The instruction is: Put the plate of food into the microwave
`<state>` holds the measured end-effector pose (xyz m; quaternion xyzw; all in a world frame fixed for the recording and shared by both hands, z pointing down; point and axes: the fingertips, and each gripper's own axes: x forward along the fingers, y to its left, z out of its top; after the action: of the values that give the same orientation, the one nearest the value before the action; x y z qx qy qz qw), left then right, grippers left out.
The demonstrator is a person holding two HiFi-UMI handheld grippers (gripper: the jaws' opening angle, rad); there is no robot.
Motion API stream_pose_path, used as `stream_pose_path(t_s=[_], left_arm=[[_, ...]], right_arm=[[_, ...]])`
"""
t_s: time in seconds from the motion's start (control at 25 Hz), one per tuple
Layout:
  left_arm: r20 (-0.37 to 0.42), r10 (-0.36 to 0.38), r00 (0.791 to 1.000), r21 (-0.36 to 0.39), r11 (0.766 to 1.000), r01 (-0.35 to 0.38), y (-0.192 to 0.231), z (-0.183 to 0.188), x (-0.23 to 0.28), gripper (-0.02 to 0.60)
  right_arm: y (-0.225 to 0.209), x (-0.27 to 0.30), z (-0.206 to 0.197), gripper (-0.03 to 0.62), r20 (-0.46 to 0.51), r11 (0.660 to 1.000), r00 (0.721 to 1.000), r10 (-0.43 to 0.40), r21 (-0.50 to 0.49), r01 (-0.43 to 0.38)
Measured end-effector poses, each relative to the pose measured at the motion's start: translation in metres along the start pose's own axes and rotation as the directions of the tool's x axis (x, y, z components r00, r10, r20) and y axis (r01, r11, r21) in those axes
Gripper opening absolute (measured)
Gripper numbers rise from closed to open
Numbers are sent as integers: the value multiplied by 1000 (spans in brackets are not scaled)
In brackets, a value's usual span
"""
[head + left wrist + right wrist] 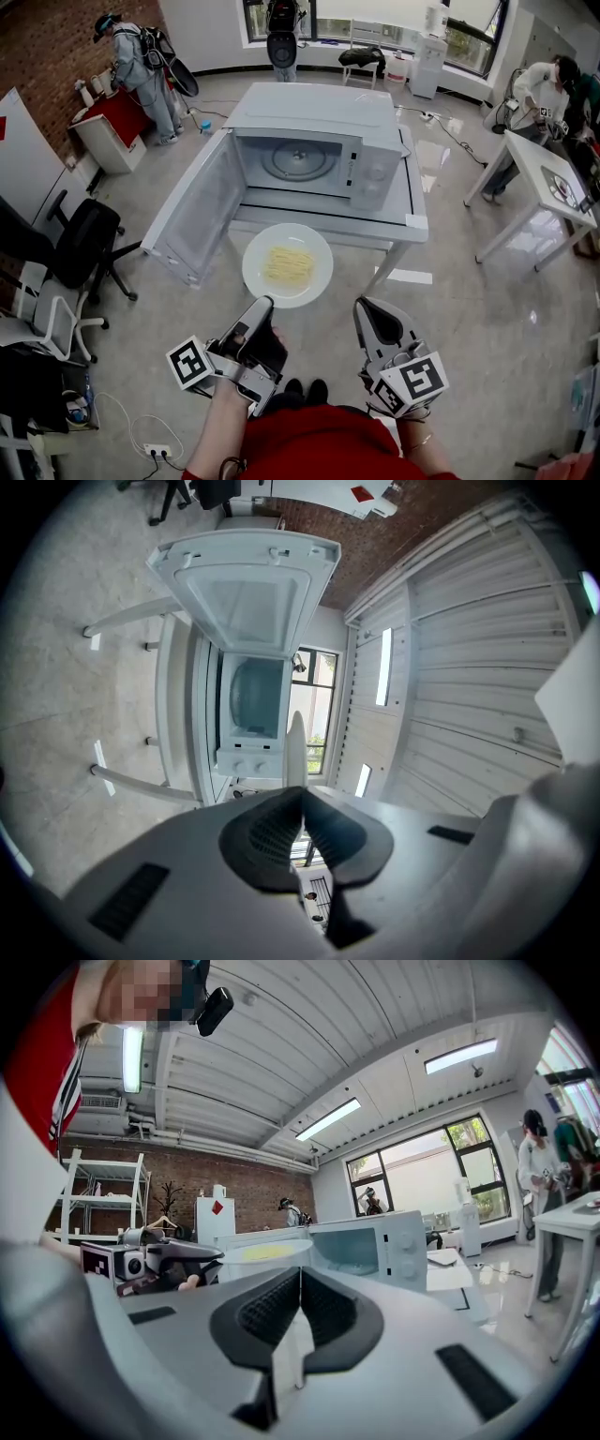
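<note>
We hold the plate of food [314,246] level at frame centre, facing the open microwave [309,161], left tongs [263,304] pinched shut on its near rim so the noodles [289,264] prob. stay put; right tongs [362,305] shut & empty just beside, spare.

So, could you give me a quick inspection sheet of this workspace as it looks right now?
Surface: white table carrying the microwave, on a glossy floor.
Job's things: microwave with its door swung wide open and its chamber empty; plate of yellow food held level in front of it.
Clutter: nothing seen.
Grippers: left gripper shut on the plate's rim; right gripper shut, empty, beside the plate.
Cables: power strip with its cable on the floor at left; another cable beyond the table.
Surroundings: office chairs, other people, a brick wall, windows.
</note>
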<state>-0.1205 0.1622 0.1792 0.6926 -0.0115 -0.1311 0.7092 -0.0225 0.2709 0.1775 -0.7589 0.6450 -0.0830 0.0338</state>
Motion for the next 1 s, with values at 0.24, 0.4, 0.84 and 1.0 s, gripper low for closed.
stream_pose_path(t_s=[0.24,0.4,0.84,1.0], left_arm=[[11,-5,1000,29,1000,5,-4,5,15,18],[18,-4,1000,32,999,3,-2,14,27,17],[10,9,1000,1,1000,-9,25,80,86,18],[-9,13,1000,-17,1000,-13,32,103,110,18]], right_arm=[[-15,-1,8,15,22,1000,1000,-3,11,3],[-22,7,4,15,21,999,1000,-9,43,8],[-57,98,10,15,5,999,1000,-24,41,24],[-69,133,18,15,15,999,999,-30,29,29]])
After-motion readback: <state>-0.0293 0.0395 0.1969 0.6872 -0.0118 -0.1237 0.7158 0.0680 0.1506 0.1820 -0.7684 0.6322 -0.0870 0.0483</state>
